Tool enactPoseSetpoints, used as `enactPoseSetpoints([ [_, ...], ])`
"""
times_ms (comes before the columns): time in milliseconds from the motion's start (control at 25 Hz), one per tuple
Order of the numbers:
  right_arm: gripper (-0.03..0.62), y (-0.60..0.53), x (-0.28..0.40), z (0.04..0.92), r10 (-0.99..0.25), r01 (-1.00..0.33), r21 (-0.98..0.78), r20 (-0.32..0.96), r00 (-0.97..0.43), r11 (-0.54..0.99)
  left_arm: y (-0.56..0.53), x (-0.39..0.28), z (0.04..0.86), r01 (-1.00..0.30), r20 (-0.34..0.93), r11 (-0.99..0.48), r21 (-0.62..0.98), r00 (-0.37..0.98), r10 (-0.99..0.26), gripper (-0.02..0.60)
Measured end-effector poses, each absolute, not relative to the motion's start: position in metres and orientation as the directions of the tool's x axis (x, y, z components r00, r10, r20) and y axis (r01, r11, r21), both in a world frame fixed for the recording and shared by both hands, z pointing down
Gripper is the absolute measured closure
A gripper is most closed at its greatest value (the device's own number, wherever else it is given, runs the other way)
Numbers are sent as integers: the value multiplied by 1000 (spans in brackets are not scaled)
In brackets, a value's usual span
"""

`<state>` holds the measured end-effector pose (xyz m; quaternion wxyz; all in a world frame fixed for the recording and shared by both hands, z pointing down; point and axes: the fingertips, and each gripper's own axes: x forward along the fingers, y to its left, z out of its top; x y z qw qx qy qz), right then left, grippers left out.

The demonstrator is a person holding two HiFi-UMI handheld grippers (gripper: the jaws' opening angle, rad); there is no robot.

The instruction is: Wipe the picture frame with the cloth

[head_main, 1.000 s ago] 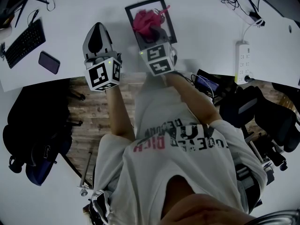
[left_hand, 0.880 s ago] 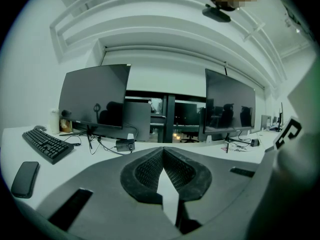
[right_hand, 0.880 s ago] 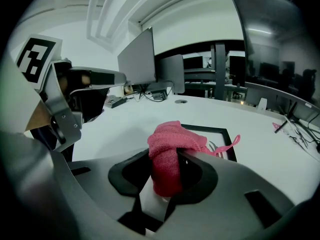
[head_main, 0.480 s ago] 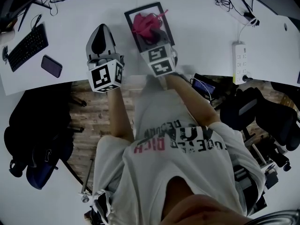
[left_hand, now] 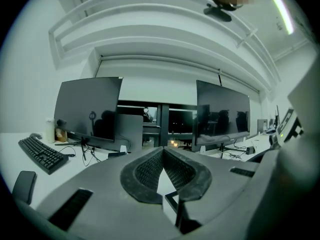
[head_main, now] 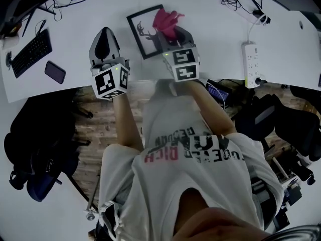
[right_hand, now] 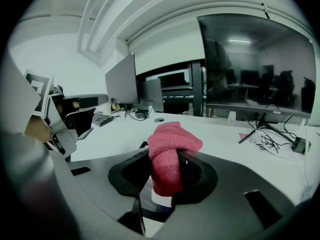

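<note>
A: Starting at the left of the head view, what is the left gripper (head_main: 104,32) doing?

B: Nothing on the job. Its jaws are pressed together with nothing between them. It sits over the white table (head_main: 75,21), just left of the picture frame (head_main: 144,31).

A: And the frame?

B: It lies flat at upper middle, turned a little askew. The pink cloth (head_main: 168,19) is at its right edge, pinched in the right gripper (head_main: 176,36).

A: So how far along?

B: The cloth is in the jaws and at the frame, so I'd judge wiping is under way. Most of the glass lies left of the cloth, and I cannot tell which parts are wiped.
</note>
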<state>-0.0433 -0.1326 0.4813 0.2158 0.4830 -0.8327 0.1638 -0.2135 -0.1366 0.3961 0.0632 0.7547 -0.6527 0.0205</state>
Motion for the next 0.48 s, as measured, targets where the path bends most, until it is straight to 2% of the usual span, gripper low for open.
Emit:
enactPoseSetpoints([
  [480,479,-113,30,475,-756,-886,-78,490,-433,457,-93,-163,380,-995,104,-95,30,98,-990,584],
])
